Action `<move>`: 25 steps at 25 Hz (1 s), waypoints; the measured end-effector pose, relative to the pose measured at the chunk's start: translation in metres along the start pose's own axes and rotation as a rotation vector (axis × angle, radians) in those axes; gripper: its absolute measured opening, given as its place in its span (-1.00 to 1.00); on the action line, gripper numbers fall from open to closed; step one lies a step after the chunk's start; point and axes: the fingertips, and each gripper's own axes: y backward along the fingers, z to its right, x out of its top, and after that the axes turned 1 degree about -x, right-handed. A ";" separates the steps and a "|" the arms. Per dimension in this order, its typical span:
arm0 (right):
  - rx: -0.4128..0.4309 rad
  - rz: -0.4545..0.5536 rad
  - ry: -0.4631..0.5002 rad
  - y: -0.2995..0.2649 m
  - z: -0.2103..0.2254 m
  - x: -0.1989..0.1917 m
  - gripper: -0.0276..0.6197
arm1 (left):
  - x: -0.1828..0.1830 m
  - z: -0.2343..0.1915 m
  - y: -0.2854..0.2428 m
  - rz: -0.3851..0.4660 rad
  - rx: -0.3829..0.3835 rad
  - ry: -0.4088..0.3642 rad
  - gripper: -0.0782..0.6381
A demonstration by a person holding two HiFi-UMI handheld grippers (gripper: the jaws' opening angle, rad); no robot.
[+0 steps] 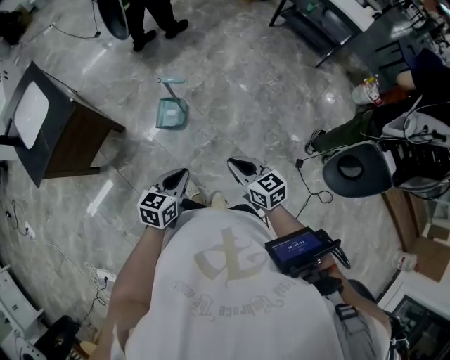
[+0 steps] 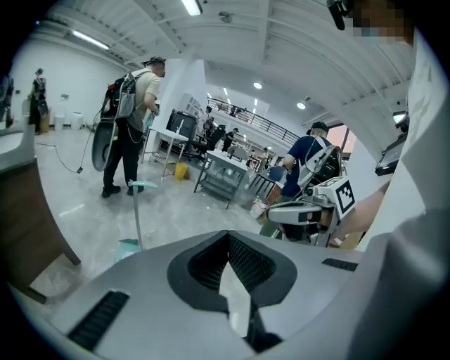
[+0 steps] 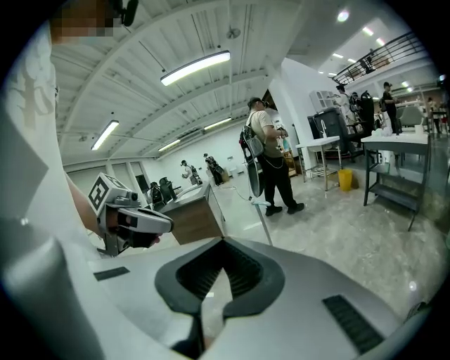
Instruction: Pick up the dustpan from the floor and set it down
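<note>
A pale teal dustpan (image 1: pixel 171 112) stands on the grey marble floor ahead of me, its long handle (image 1: pixel 171 81) upright. In the left gripper view the dustpan (image 2: pixel 129 247) peeks over the gripper body at lower left. The right gripper view shows only its handle (image 3: pixel 263 218); the pan is hidden behind the gripper. My left gripper (image 1: pixel 177 177) and right gripper (image 1: pixel 240 166) hang side by side close to my body, well short of the dustpan. The jaws of the left gripper (image 2: pixel 228 235) and of the right gripper (image 3: pixel 223 242) meet at the tips with nothing between them.
A dark wooden cabinet (image 1: pixel 67 133) stands left of the dustpan. A person (image 1: pixel 151 21) stands beyond it. At the right are a round black stool (image 1: pixel 357 169), a seated person (image 1: pixel 415 70), cables (image 1: pixel 313 190) and metal tables (image 1: pixel 316 21).
</note>
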 end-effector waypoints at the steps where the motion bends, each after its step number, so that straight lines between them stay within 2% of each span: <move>1: 0.002 -0.003 0.005 -0.009 0.000 0.006 -0.87 | 0.005 -0.010 0.002 0.008 0.005 0.005 -0.75; 8: 0.025 -0.034 0.061 -0.069 -0.006 0.037 -0.87 | 0.025 -0.072 0.015 0.065 0.039 0.031 -0.75; 14: 0.017 -0.055 0.086 -0.103 -0.002 0.058 -0.87 | 0.036 -0.109 0.030 0.096 0.067 0.047 -0.75; 25: 0.117 -0.123 0.166 -0.165 0.006 0.090 -0.87 | 0.035 -0.160 0.056 0.152 0.205 0.166 -0.75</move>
